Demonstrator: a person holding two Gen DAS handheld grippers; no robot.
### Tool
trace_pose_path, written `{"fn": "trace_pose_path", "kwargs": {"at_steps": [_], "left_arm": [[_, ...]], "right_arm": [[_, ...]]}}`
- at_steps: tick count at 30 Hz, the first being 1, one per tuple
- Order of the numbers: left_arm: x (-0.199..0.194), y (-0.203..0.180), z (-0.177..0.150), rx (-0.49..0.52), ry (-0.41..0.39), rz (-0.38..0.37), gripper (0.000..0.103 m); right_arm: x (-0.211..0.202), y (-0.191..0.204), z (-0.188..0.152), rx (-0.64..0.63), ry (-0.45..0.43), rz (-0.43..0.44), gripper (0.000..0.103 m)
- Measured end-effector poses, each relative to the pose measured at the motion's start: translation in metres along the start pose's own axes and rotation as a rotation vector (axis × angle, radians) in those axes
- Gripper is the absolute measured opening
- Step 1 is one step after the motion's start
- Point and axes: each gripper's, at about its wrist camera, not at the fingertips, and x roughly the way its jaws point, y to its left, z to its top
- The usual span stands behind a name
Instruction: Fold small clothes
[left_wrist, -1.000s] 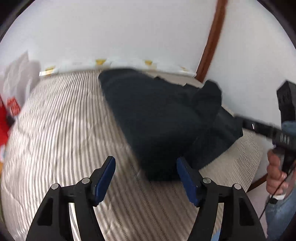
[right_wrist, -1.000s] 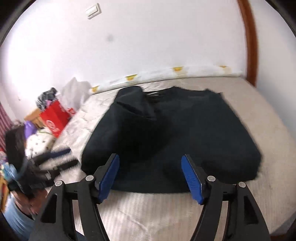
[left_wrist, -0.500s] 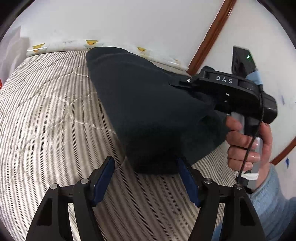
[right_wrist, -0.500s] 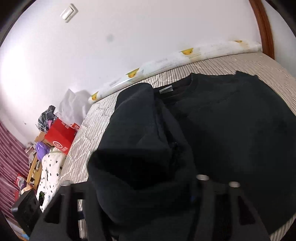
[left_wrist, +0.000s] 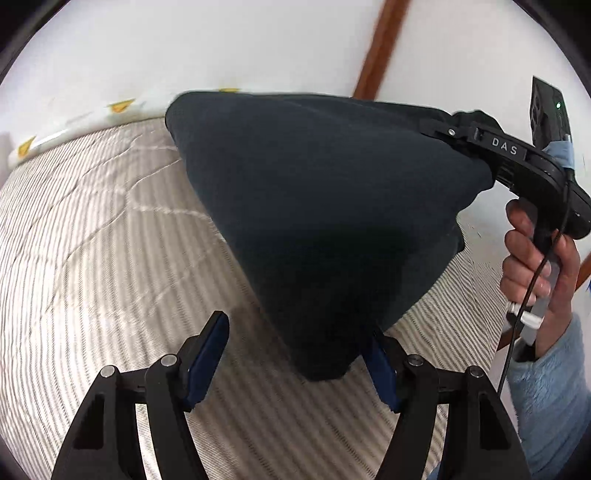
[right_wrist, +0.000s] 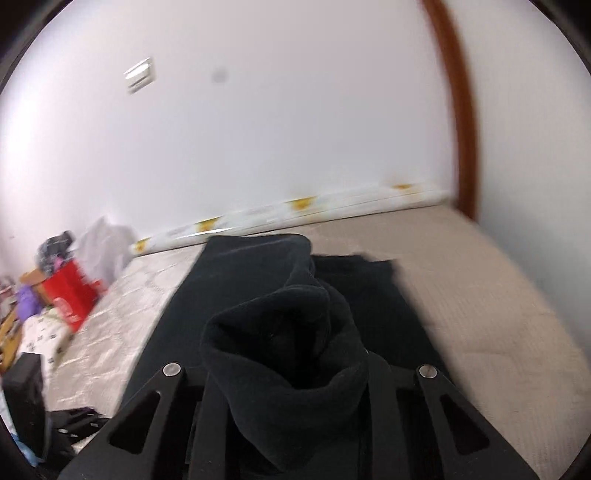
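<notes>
A dark navy sweater (left_wrist: 332, 206) lies on the striped bed and is partly lifted. My right gripper (left_wrist: 443, 129) is shut on its right edge and holds that edge raised, so the cloth hangs in a tent. In the right wrist view the bunched fabric (right_wrist: 288, 350) fills the space between the jaws and hides the pads. My left gripper (left_wrist: 295, 354) is open, low at the sweater's near corner. That corner hangs between its blue pads (left_wrist: 207, 354); the right pad is partly hidden behind the cloth.
The striped mattress (left_wrist: 92, 258) spreads to the left. A white roll with yellow marks (right_wrist: 295, 214) lies along the wall. A red bag (right_wrist: 70, 295) and clutter stand off the bed's left side. A brown door frame (right_wrist: 461, 129) stands at right.
My right gripper closed on the sweater's edge and lifted it up and to the left. My left gripper moved in closer to the near corner, still open.
</notes>
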Motion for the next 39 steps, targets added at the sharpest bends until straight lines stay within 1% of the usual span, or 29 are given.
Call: {"fn": "trace_pose_path", "kwargs": {"at_steps": [3, 4, 6, 8, 9, 10, 11, 12, 13, 14, 15, 17, 18, 19, 20, 21, 22, 23, 24, 26, 28, 29, 31, 33, 37, 39], "left_arm": [[0.008, -0.015, 0.002, 0.031, 0.003, -0.007, 0.068], [0.009, -0.019, 0.002, 0.041, -0.001, -0.001, 0.068], [0.013, -0.028, 0.004, 0.063, -0.016, 0.021, 0.068], [0.015, -0.035, 0.005, 0.071, -0.028, 0.037, 0.068], [0.016, -0.037, 0.005, 0.071, -0.031, 0.044, 0.067], [0.016, -0.039, 0.006, 0.071, -0.034, 0.045, 0.062], [0.018, -0.043, 0.008, 0.070, -0.036, 0.041, 0.059], [0.018, -0.045, 0.009, 0.064, -0.039, 0.039, 0.057], [0.018, -0.046, 0.010, 0.058, -0.041, 0.040, 0.055], [0.017, -0.049, 0.011, 0.055, -0.047, 0.048, 0.052], [0.007, -0.045, 0.002, 0.052, -0.054, 0.055, 0.050], [0.007, -0.044, 0.002, 0.032, -0.067, 0.058, 0.040], [0.006, -0.042, 0.003, 0.020, -0.074, 0.061, 0.036], [0.007, -0.039, 0.007, 0.010, -0.078, 0.062, 0.032], [0.005, -0.036, 0.007, 0.002, -0.085, 0.053, 0.028], [0.003, -0.035, 0.008, -0.001, -0.095, 0.051, 0.026], [-0.001, -0.034, 0.009, 0.000, -0.106, 0.052, 0.024], [-0.004, -0.032, 0.010, 0.003, -0.124, 0.068, 0.022], [-0.010, -0.030, 0.010, 0.002, -0.136, 0.078, 0.021], [-0.016, -0.020, 0.012, -0.020, -0.157, 0.095, 0.020], [-0.023, -0.005, 0.012, -0.055, -0.167, 0.100, 0.020], [-0.028, 0.006, 0.011, -0.074, -0.172, 0.105, 0.019], [-0.034, 0.020, 0.008, -0.096, -0.177, 0.118, 0.019], [-0.043, 0.035, 0.003, -0.108, -0.183, 0.149, 0.019], [-0.062, 0.069, -0.005, -0.157, -0.181, 0.204, 0.019], [-0.072, 0.085, -0.016, -0.184, -0.174, 0.229, 0.019]], "right_arm": [[-0.008, -0.039, -0.005, 0.057, -0.011, -0.052, 0.018], [-0.008, -0.056, -0.009, 0.090, -0.001, -0.067, 0.018], [-0.003, -0.078, -0.019, 0.134, 0.031, -0.072, 0.019], [0.004, -0.091, -0.029, 0.161, 0.071, -0.054, 0.020], [0.008, -0.093, -0.034, 0.163, 0.090, -0.048, 0.022], [0.010, -0.095, -0.038, 0.156, 0.099, -0.055, 0.024], [0.011, -0.095, -0.041, 0.150, 0.106, -0.063, 0.027], [0.011, -0.096, -0.042, 0.146, 0.109, -0.073, 0.036], [0.010, -0.097, -0.043, 0.144, 0.110, -0.080, 0.040], [0.007, -0.100, -0.045, 0.149, 0.111, -0.101, 0.051], [0.004, -0.104, -0.046, 0.159, 0.111, -0.116, 0.058], [0.004, -0.111, -0.053, 0.199, 0.136, -0.109, 0.067], [0.009, -0.113, -0.056, 0.227, 0.171, -0.092, 0.069], [0.018, -0.116, -0.061, 0.250, 0.215, -0.073, 0.069], [0.022, -0.117, -0.063, 0.265, 0.237, -0.061, 0.069], [0.026, -0.118, -0.065, 0.280, 0.243, -0.048, 0.068], [0.029, -0.119, -0.066, 0.306, 0.244, -0.030, 0.065], [0.030, -0.119, -0.065, 0.316, 0.243, -0.004, 0.041], [0.033, -0.115, -0.062, 0.318, 0.244, 0.037, 0.036], [0.034, -0.099, -0.057, 0.275, 0.217, 0.000, 0.029], [0.039, -0.080, -0.054, 0.217, 0.214, -0.016, 0.027], [0.041, -0.073, -0.053, 0.213, 0.214, -0.008, 0.027], [0.051, -0.057, -0.050, 0.203, 0.226, 0.020, 0.026], [0.059, -0.040, -0.048, 0.190, 0.229, 0.039, 0.026], [0.086, 0.006, -0.045, 0.146, 0.248, 0.087, 0.025], [0.099, 0.031, -0.045, 0.120, 0.260, 0.117, 0.025]]}}
